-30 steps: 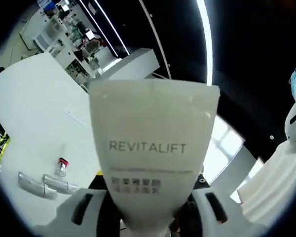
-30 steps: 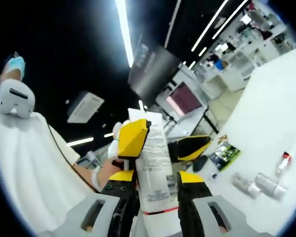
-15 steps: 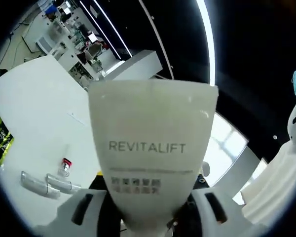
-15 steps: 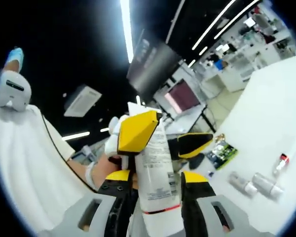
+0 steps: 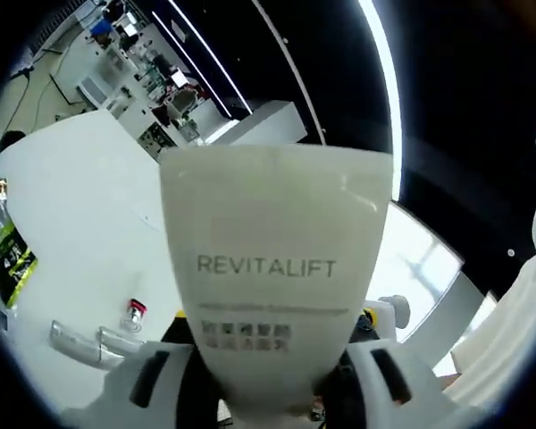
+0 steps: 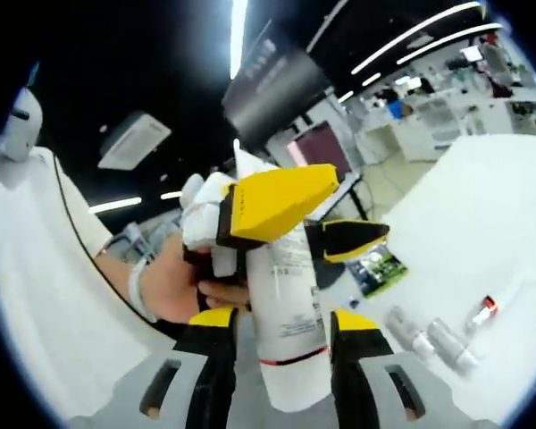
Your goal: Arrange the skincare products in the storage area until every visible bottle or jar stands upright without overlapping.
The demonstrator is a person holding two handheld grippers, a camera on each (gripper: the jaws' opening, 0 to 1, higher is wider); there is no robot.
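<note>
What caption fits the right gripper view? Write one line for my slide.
White skincare tube held between both grippers, left gripper clamping its upper half, above the white table.

white tube (image 6: 286, 331) — both grippers clamping, left gripper (image 6: 277, 210), right gripper (image 6: 277, 407)

1. The white tube (image 5: 275, 286) sits close ahead of the left gripper (image 5: 272, 393), walling off its forward path.
2. The table (image 5: 80, 223) lies open at the left.
3. Two silver tubes (image 5: 94, 344) and a red-capped vial (image 5: 135, 314) lie on it.
</note>
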